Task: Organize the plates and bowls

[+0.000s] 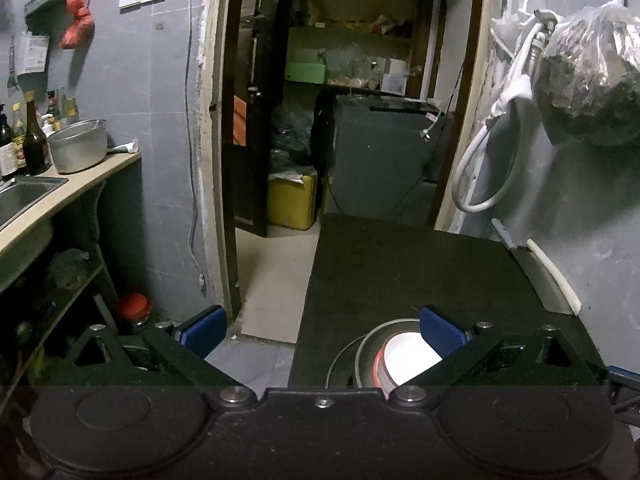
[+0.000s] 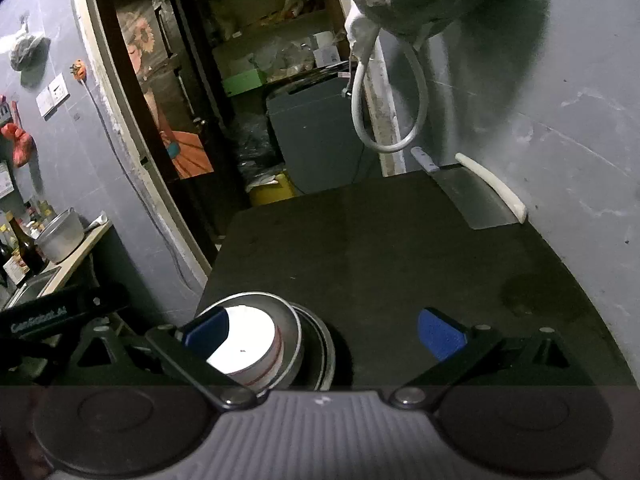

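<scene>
A stack of dishes stands on the dark table [image 1: 400,264]: a white bowl with a red band [image 1: 408,354] nested in a metal bowl [image 1: 366,350] on a metal plate [image 1: 340,360]. The stack also shows in the right wrist view, the white bowl [image 2: 250,340] inside the metal bowl [image 2: 290,320] over the plate [image 2: 326,344]. My left gripper [image 1: 322,330] is open and empty, above the table's left edge, its right finger over the stack. My right gripper [image 2: 324,332] is open and empty, its left finger over the white bowl.
A cleaver [image 2: 476,196] and a white stick [image 2: 496,184] lie at the table's far right by the wall. A counter with a sink [image 1: 24,196], a metal pot [image 1: 78,146] and bottles [image 1: 34,140] stands at left. A doorway [image 1: 340,100] opens behind.
</scene>
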A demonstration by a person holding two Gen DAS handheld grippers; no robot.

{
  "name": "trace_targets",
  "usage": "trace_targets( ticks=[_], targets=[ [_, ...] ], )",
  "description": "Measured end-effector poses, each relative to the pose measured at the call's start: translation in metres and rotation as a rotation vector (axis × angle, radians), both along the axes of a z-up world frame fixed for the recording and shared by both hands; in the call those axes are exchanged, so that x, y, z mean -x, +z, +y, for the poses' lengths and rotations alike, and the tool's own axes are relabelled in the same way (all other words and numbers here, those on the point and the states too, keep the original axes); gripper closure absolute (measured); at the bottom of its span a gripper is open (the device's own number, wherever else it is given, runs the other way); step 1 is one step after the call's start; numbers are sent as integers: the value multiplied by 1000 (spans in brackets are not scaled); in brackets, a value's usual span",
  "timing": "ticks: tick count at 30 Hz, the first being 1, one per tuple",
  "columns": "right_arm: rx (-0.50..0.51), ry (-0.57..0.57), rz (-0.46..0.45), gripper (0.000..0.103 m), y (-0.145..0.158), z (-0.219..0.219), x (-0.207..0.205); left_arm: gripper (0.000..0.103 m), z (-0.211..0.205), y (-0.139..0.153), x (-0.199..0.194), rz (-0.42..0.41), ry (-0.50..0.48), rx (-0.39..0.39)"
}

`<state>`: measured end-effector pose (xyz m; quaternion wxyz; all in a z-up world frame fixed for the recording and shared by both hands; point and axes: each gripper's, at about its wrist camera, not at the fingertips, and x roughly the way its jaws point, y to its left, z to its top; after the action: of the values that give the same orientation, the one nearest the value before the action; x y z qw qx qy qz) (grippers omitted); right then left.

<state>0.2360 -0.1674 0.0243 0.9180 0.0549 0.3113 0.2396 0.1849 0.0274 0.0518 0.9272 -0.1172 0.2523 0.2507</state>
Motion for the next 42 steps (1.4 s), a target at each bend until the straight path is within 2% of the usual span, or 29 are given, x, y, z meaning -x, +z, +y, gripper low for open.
trace_targets(
  ticks=[5, 19, 33, 42],
  targets=[
    [-4, -2, -35, 0, 1, -5, 7, 1, -4, -3, 10, -29, 19, 39],
    [-2, -10, -161, 0, 5, -14, 30, 1, -10, -6, 28, -19, 40, 0],
    [29, -17, -203, 0, 11, -10, 44, 1, 0, -4, 40, -47, 18, 5],
    [59, -79, -228, 0, 19, -11, 61, 1, 5, -1, 50, -66, -34, 19]
  ],
)
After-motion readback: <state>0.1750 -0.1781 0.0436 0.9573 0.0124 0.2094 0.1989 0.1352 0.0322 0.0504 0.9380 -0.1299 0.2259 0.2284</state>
